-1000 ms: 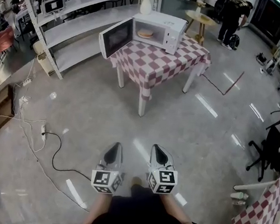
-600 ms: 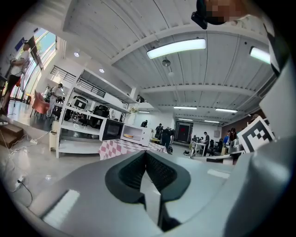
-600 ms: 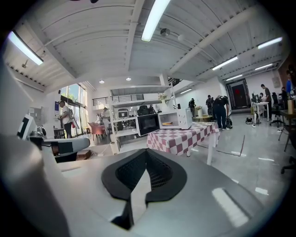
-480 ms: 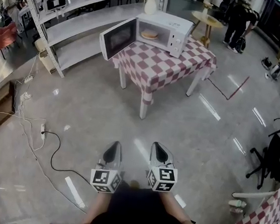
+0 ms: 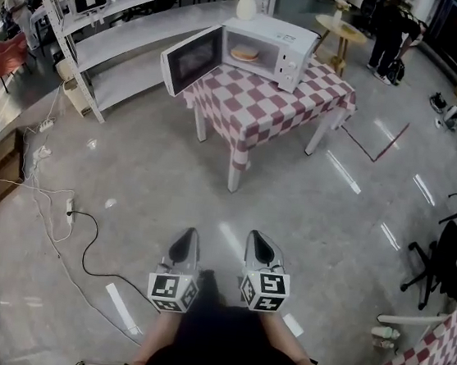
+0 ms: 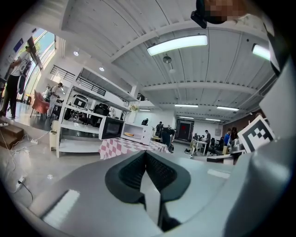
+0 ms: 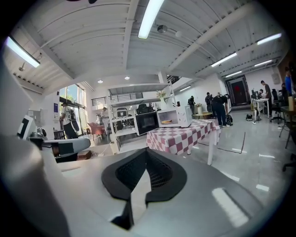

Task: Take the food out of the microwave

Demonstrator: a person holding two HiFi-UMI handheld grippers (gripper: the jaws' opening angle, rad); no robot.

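Both grippers: left gripper (image 5: pixel 188 239), right gripper (image 5: pixel 256 244) jaws together, empty, well short of table (image 5: pixel 250 110)
Food (image 5: pixel 243 54): inside open microwave (image 5: pixel 292 38), table's far edge
Risk: food could tip out if pinched one-sided

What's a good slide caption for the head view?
Left gripper and right gripper, both shut and empty, point toward the open microwave holding food on a checkered table.

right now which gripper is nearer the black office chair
Right. The right gripper is left of the black office chair; the left gripper lies farther left.
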